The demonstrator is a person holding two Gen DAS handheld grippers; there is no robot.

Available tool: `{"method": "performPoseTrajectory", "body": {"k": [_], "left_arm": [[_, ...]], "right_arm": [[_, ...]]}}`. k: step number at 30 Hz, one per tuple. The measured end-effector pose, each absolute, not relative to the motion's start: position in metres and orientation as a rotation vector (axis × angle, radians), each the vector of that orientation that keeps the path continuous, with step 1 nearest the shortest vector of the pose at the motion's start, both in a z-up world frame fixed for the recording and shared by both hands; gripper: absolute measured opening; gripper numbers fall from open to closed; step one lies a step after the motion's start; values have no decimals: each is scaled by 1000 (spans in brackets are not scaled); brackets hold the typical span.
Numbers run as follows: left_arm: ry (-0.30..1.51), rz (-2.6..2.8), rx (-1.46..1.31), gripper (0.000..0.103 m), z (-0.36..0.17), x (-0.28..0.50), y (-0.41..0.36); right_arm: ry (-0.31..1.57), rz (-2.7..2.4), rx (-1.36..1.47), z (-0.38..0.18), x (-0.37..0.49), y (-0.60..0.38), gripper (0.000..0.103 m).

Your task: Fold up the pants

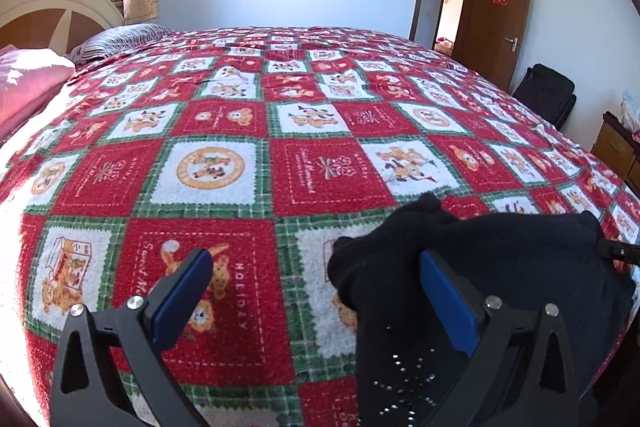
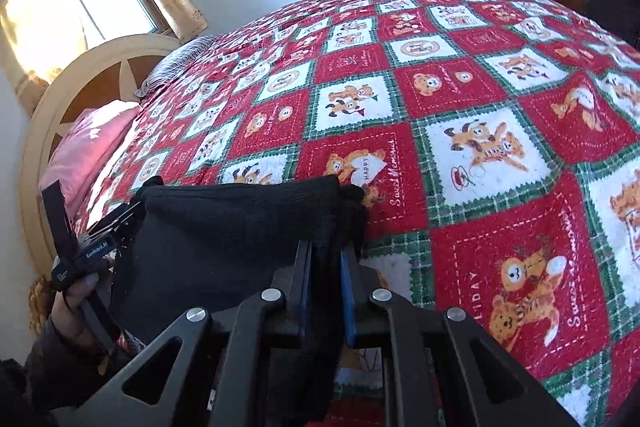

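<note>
Right gripper [image 2: 326, 259] pinches black pants [image 2: 240, 227], frame centre | left gripper [image 1: 316, 291] spread wide, lower frame | red patchwork blanket [image 1: 240, 131] beneath

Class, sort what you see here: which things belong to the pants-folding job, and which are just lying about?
Job: black pants; right gripper, shut on them; left gripper, fingers apart; bedspread.

Lying about: pink pillow; striped pillow; black bag.
</note>
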State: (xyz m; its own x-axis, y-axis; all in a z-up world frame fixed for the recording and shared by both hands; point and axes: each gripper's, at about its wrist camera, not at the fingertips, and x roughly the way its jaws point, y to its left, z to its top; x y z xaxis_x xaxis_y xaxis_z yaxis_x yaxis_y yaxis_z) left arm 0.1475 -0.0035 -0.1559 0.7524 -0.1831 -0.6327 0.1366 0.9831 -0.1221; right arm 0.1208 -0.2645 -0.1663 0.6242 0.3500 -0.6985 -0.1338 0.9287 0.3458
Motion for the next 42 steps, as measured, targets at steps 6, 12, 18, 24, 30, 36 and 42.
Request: {"method": "performPoseTrajectory", "body": {"k": [6,12,18,24,30,36,42], "left_arm": [[654,-162,-26,103,-143,118,2],[692,-163,-35,103,-152,107,13],[720,-153,-45,103,-169,107,22],[675,-107,-56,103,-159,109,28],[682,-68,-42,103,-160,132,29],[643,-73,-127,103,-144,118,37],[618,-123,-89,103,-135,112,18]], "right_arm": [[767,250,220,-144,92,-265,34],[747,457,173,-128,59,-234,43],[967,467,76,-173,63,-215,44],[983,473,90,-176,65,-220,44],[977,480,95,-176,64,-218,44],[965,490,100,-177,64,-219,44],[957,484,86,-177,63,-218,44]]}}
